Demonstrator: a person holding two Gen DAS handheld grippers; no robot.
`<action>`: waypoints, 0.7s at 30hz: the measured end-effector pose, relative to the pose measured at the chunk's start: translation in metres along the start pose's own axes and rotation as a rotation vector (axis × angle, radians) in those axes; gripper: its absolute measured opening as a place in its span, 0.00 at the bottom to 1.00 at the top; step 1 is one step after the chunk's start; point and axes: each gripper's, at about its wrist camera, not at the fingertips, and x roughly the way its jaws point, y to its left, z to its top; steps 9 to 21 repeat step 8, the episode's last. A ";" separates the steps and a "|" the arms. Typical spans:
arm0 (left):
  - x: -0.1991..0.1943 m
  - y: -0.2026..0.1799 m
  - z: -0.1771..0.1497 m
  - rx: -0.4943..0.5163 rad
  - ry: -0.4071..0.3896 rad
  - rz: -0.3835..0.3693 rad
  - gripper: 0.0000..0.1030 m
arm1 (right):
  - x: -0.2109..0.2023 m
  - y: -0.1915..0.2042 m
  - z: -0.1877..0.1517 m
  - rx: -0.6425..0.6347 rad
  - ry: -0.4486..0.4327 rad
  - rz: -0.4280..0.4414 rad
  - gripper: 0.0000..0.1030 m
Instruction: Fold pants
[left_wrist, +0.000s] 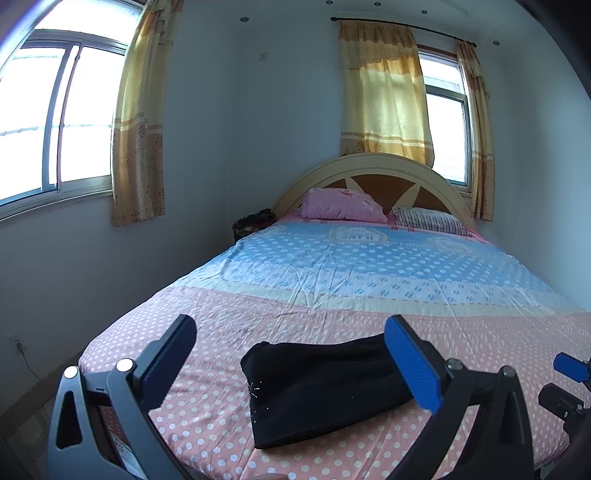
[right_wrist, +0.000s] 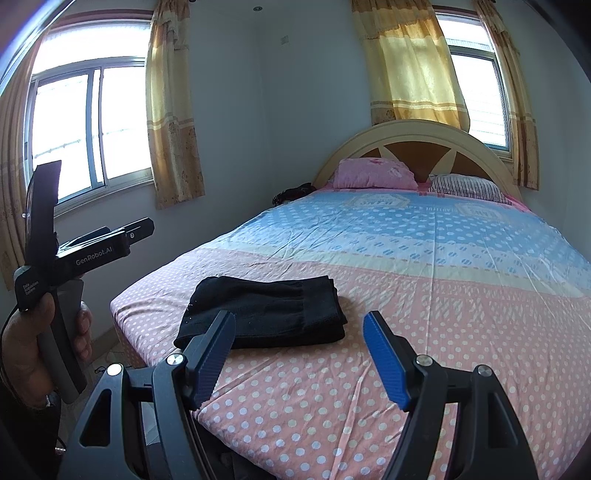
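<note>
The black pants (left_wrist: 321, 391) lie folded into a compact bundle on the pink dotted sheet, near the bed's front left corner. In the right wrist view the pants (right_wrist: 266, 306) rest flat, with nothing holding them. My left gripper (left_wrist: 290, 325) stands open just above and in front of the bundle, with no cloth between its fingers. My right gripper (right_wrist: 299, 319) is open too, hovering at the bundle's near right edge without touching it. A hand (right_wrist: 40, 332) holds the left gripper (right_wrist: 98, 195) off the bed's left side, its jaws spread wide.
The bed (left_wrist: 369, 266) has a pink and blue dotted sheet. A pink pillow (left_wrist: 343, 205) and a striped pillow (left_wrist: 428, 219) lie by the arched headboard (left_wrist: 369, 166). A dark heap (left_wrist: 253, 221) sits beside the bed. Windows with yellow curtains (left_wrist: 138, 122) line the walls.
</note>
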 end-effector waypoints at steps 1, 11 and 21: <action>0.000 0.000 -0.001 0.001 0.000 0.002 1.00 | 0.000 0.000 0.000 -0.001 0.002 0.000 0.71; 0.002 -0.005 -0.006 0.020 0.001 0.009 1.00 | 0.002 -0.001 -0.002 0.004 0.007 0.002 0.71; 0.002 -0.005 -0.006 0.020 0.001 0.009 1.00 | 0.002 -0.001 -0.002 0.004 0.007 0.002 0.71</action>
